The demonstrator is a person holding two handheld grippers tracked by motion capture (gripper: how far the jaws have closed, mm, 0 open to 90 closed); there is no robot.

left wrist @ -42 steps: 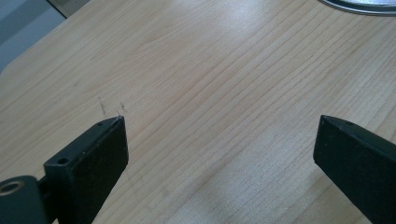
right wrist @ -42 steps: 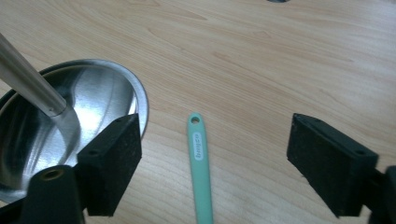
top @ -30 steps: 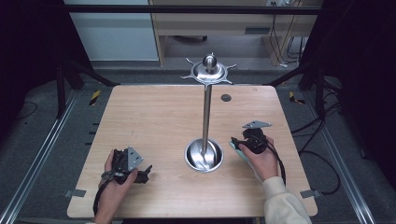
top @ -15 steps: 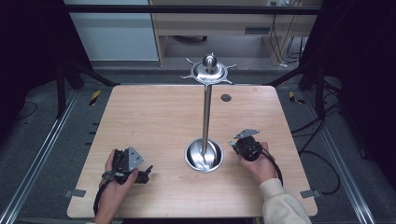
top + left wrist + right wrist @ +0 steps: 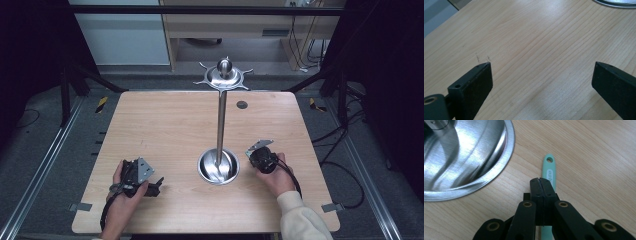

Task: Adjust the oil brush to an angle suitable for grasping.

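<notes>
A thin mint-green handle (image 5: 549,170) with a hole at its end lies flat on the wooden table beside the round steel base (image 5: 469,157) of a tall metal stand (image 5: 220,120). My right gripper (image 5: 540,181) is shut, its pads pressed together right over that handle; whether they pinch it I cannot tell. In the high view my right gripper (image 5: 255,159) sits just right of the base (image 5: 218,167). Near the front left of the table my left gripper (image 5: 157,184) rests open, with bare wood between its jaws in the left gripper view (image 5: 541,72).
The stand's pole ends in a disc with hooks (image 5: 223,75) above the table's far edge. A small dark round mark (image 5: 242,104) sits on the table (image 5: 165,130) at the back right. The base's rim (image 5: 616,2) shows ahead of the left gripper.
My right gripper has shifted slightly down and towards the stand's base, and its grey plate has turned. The left hand and gripper have stayed put.
</notes>
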